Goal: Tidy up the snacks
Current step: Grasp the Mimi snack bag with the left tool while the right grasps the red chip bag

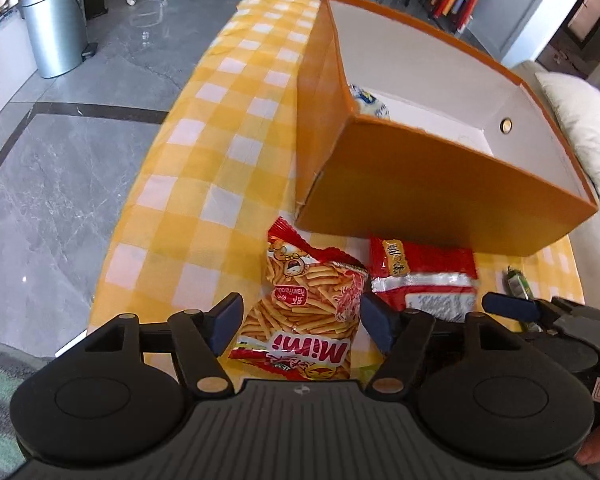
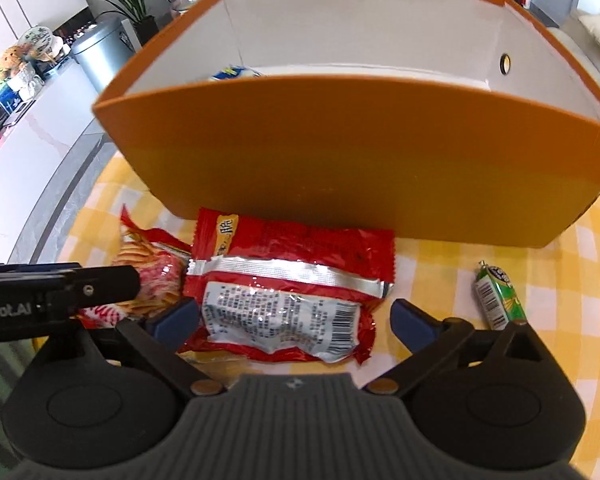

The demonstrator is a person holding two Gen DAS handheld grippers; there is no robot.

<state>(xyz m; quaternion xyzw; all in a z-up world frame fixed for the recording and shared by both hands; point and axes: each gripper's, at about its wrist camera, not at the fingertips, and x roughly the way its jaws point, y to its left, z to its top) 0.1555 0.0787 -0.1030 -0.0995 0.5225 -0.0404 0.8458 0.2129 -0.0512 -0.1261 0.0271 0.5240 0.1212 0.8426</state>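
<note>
1. The left gripper (image 1: 300,322) is spread wide, its blue pads on either side of the Mimi bag (image 1: 304,316); no pad visibly presses the bag, which lies flat on the checked cloth (image 1: 204,168).
2. The right gripper (image 2: 294,320) is also wide, with the red packet (image 2: 288,292) lying label side up between its fingers and apart from both pads.
3. Ahead of both grippers stands the orange box (image 2: 340,152), open at the top, white inside, with a blue-and-white pack (image 2: 232,73) at its bottom near the left wall.
4. The red packet touches or nearly touches the box's near wall; the Mimi bag lies just to its left, their edges meeting.
5. To the right of the right gripper, near its right finger, a green stick (image 2: 498,298) lies on the cloth.
6. In the left wrist view, the right gripper's finger (image 1: 510,306) shows at the right, beside the red packet (image 1: 424,276).
</note>
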